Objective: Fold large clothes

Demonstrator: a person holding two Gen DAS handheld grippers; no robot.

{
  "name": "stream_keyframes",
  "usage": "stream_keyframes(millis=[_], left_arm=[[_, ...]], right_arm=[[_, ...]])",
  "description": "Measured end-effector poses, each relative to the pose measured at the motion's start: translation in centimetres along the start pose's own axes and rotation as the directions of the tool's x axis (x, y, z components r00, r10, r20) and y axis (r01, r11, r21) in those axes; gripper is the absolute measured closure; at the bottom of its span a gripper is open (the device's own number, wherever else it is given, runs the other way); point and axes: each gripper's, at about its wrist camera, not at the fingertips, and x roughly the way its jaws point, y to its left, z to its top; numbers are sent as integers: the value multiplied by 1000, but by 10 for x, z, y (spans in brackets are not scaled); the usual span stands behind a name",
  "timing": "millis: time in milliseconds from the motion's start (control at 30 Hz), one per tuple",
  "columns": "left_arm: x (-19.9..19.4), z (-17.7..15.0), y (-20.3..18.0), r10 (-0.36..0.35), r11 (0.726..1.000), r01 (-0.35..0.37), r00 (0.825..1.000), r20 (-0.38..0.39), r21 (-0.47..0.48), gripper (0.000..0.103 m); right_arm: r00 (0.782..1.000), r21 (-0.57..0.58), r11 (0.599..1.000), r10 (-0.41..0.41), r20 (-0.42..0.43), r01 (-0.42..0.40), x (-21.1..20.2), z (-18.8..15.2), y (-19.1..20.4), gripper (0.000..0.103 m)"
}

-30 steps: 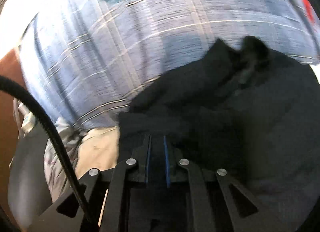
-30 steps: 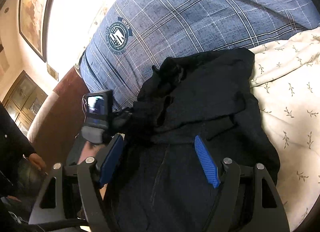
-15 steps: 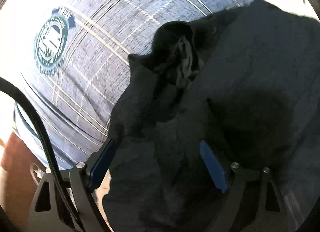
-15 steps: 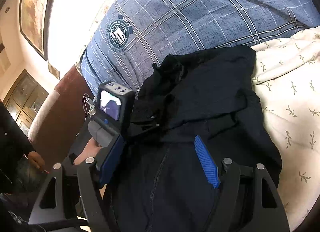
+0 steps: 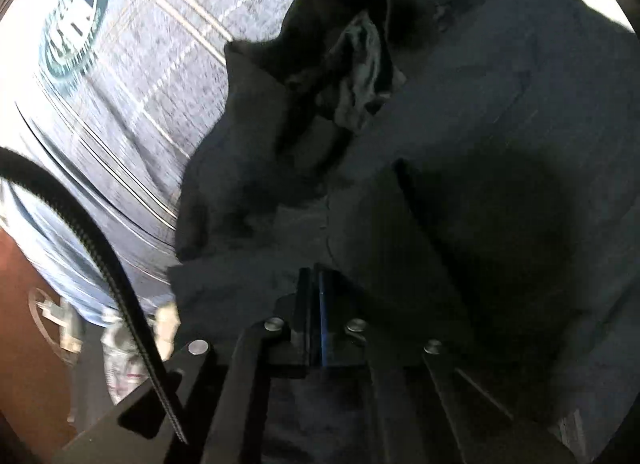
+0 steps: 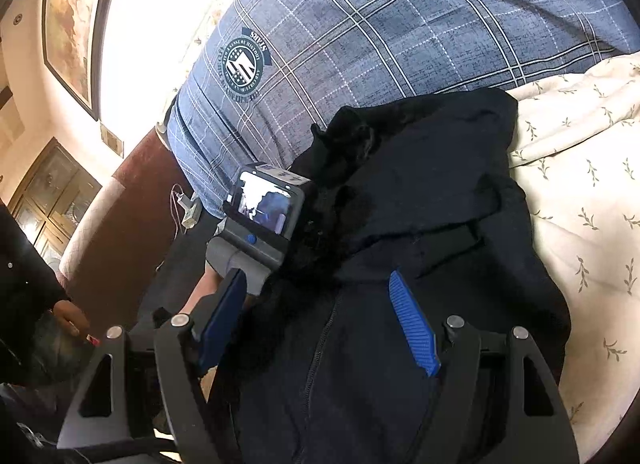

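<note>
A dark zip-up jacket [image 6: 420,191] lies bunched on the bed, its pale-lined collar [image 5: 360,75] turned up at the far end. My left gripper [image 5: 316,284] has its blue pads pressed together. Its tips are sunk into a fold of the jacket [image 5: 460,167] at the near left edge. In the right wrist view the left gripper's body [image 6: 260,223] reaches into the jacket's left side, fingers hidden. My right gripper [image 6: 320,320] hangs open above the jacket's zipper [image 6: 316,352], with the fabric below its pads and untouched.
Blue checked cloth with a round badge [image 6: 360,43] rises right behind the jacket, also filling the left wrist view [image 5: 120,83]. A cream leaf-print sheet [image 6: 580,191] spreads to the right. A person's hand [image 6: 68,316] and a brown padded edge [image 6: 132,223] are at the left.
The left gripper opened wide, sank and rolled closer to the jacket, then shut again on its near edge. The right gripper has not moved and stays open.
</note>
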Motion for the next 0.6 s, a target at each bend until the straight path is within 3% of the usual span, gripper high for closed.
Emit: stream_keyframes(millis=[133,267,300,333,367,433,467,533,600], left_arm=[[-6,-7,28,-155,985,156,988,18,-68,103],[-9,-12,49,-322,942,325,946,44,-88,103],[-13,-14,54,-378,922,382,924,61,-61,103],[-19,-18,60,-409,910,413,908,90,-38,93],[-25,-22,65,-432,899,438,894,120,-24,51],[-41,-31,73,-485,871,491,856,178,13,10],[-53,-36,78,-528,845,533,821,219,40,11],[-71,-37,75,-567,820,567,788,241,74,11],[-78,-34,61,-583,811,573,781,226,113,11]], right_arm=[[1000,5,1000,1,-2,-1,1,1,-1,29],[1000,3,1000,4,-2,-4,1,0,0,29],[1000,2,1000,6,-1,-6,0,0,1,29],[1000,-2,1000,8,0,-8,0,0,2,29],[1000,-7,1000,11,0,-11,-1,0,3,29],[1000,-18,1000,15,3,-15,-3,1,4,29],[1000,-22,1000,17,3,-17,-4,1,4,29],[1000,-30,999,22,2,-22,-4,2,3,29],[1000,-26,999,30,-1,-30,-4,2,2,29]])
